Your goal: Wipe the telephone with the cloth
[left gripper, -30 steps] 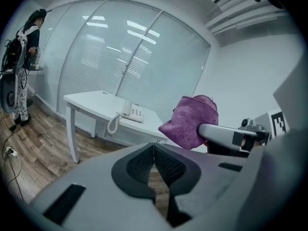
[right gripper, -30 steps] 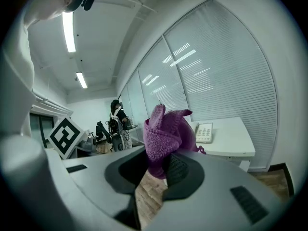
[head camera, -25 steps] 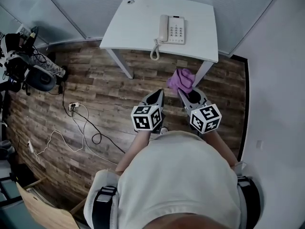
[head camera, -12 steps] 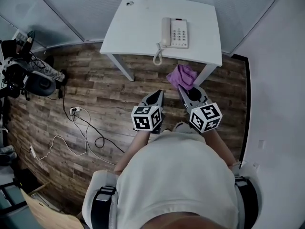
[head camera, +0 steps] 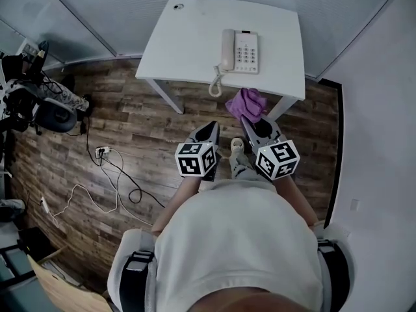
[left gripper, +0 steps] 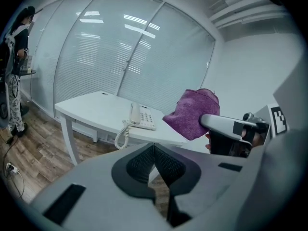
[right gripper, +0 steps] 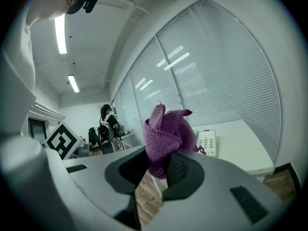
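Aloft, right gripper pinches cloth (purple).

i'm in an office room, partly used as a recording or lab space. the walls are floor-to-ceiling glass partition panels with slatted blinds behind them, curving round a corner. a plain white desk on slim legs stands against the glass, with a corded desk telephone on it. the floor is wood-look plank floor. ceiling strip lights run overhead. loose cables and a power strip lie on the planks. a pile of dark equipment sits by the left wall, type unclear. a person stands further back among more gear. a cardboard box is at the lower left.
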Tool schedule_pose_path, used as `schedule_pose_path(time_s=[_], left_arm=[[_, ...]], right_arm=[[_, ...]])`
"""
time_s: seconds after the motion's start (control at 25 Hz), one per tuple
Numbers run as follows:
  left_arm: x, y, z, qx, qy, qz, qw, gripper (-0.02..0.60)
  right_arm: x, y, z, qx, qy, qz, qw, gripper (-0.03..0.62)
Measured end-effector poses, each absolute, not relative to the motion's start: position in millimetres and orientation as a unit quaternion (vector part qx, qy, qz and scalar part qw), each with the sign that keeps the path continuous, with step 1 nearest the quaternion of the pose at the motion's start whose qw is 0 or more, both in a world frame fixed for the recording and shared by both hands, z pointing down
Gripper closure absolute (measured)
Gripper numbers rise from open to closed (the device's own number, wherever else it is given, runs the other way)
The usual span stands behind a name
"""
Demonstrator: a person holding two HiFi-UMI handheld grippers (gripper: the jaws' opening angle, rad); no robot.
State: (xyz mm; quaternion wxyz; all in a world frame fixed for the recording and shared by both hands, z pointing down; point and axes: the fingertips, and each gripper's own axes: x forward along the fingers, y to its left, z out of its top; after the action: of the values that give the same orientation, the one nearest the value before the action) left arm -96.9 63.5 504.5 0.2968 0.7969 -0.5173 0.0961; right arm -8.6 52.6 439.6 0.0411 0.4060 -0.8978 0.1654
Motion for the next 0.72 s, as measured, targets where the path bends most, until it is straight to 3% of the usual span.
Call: schedule_pose_path(time_s=[0.72], left_arm=[[-84,-88,488,0.783,-0.546,0.084,0.286,0.560]], right_arm=[[5,-108,421,0.373,-0.915,0.145,0.047,0.505]])
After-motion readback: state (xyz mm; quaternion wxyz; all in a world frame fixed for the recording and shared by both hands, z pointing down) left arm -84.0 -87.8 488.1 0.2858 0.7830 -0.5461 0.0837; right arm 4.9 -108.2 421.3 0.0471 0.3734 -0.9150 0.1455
